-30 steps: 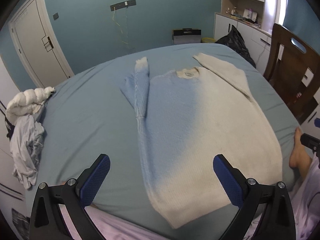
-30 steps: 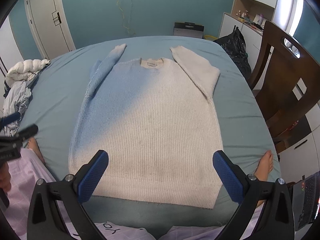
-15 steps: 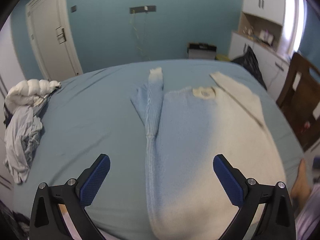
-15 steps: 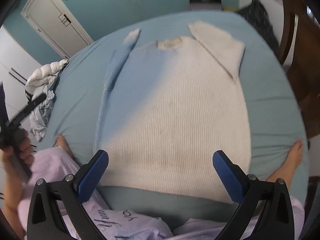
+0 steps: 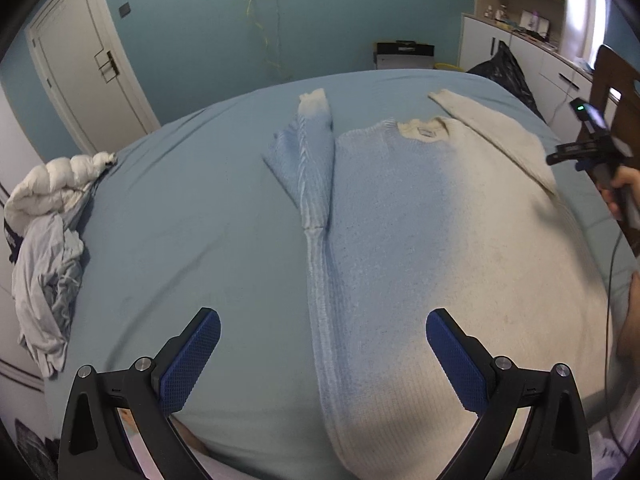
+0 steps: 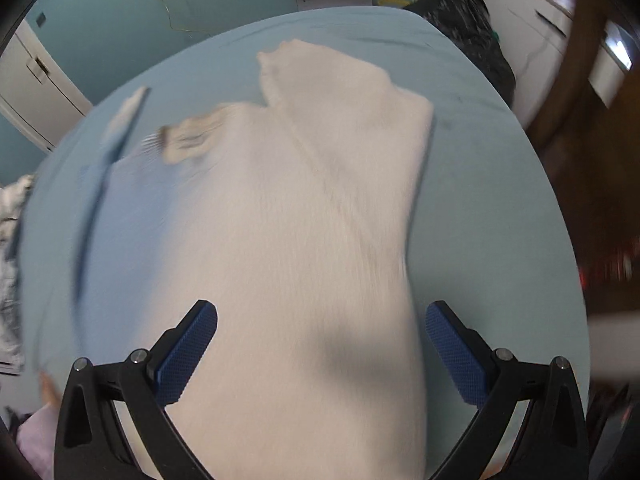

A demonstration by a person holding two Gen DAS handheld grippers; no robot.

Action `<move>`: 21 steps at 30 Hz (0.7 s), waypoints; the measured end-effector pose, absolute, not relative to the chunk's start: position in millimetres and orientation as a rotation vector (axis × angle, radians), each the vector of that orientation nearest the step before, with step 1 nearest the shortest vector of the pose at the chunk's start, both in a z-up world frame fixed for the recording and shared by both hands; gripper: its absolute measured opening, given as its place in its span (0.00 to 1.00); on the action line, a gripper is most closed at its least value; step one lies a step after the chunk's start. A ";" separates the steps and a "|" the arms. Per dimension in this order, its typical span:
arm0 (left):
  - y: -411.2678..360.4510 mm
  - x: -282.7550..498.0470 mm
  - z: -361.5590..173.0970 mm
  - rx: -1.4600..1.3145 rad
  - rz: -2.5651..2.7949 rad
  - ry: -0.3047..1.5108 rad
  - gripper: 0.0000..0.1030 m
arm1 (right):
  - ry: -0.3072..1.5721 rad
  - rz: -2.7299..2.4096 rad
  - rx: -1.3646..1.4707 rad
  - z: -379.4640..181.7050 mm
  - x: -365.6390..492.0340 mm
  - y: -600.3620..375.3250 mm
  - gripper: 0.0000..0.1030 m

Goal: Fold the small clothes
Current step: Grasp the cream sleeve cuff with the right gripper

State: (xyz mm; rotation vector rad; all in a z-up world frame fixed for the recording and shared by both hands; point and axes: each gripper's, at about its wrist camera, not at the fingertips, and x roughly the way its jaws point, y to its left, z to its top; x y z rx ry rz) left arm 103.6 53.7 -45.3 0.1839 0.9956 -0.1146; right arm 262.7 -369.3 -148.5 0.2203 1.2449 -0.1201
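Observation:
A knitted sweater (image 5: 432,248), light blue fading to cream, lies flat and face up on the bed, neck toward the far wall. Its blue sleeve (image 5: 310,168) lies alongside the body; the cream sleeve (image 6: 360,120) angles down the right side. My left gripper (image 5: 323,354) hovers open over the sweater's left edge near the hem, holding nothing. My right gripper (image 6: 321,350) is open above the cream right half, empty; its view is motion-blurred. The right gripper's body (image 5: 592,148) shows in the left wrist view, held by a hand.
The bed sheet (image 5: 180,240) is blue-grey. A pile of white and grey clothes (image 5: 48,240) lies at the bed's left edge. A wooden chair (image 6: 592,152) and a black bag (image 6: 468,20) stand to the right. White door (image 5: 84,68) and cabinets (image 5: 516,40) line the walls.
Both grippers have moved forward and lower over the sweater. The right one has swung toward the cream right side and is still moving fast. The sweater has not moved.

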 end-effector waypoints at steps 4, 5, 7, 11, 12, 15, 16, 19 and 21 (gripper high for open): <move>58.7 110.8 -58.1 0.175 -0.093 1.031 1.00 | 1.269 -0.186 0.107 -207.0 324.0 -363.6 0.99; 58.6 113.6 -62.5 0.171 -0.094 1.044 1.00 | 1.275 -0.193 0.110 -217.2 332.6 -368.3 0.99; 57.5 117.8 -70.4 0.167 -0.099 1.065 1.00 | 1.295 -0.209 0.124 -238.8 340.4 -372.3 0.94; 52.2 120.7 -85.8 0.186 -0.114 1.111 1.00 | 1.281 -0.241 0.106 -245.8 332.1 -384.5 0.29; 51.6 119.3 -87.7 0.193 -0.116 1.120 1.00 | 1.248 -0.214 0.124 -238.4 326.7 -389.8 0.06; 53.0 113.2 -84.5 0.204 -0.122 1.115 1.00 | 1.089 -0.184 0.221 -201.1 293.5 -425.9 0.06; 54.3 111.2 -81.4 0.205 -0.120 1.106 1.00 | 1.057 -0.208 0.239 -191.6 282.5 -440.3 0.06; 59.0 107.5 -70.2 0.197 -0.110 1.071 1.00 | 1.014 -0.319 0.313 -178.7 242.5 -495.7 0.06; 62.5 109.6 -65.8 0.186 -0.106 1.063 1.00 | 1.027 -0.391 0.433 -189.7 212.3 -537.4 0.06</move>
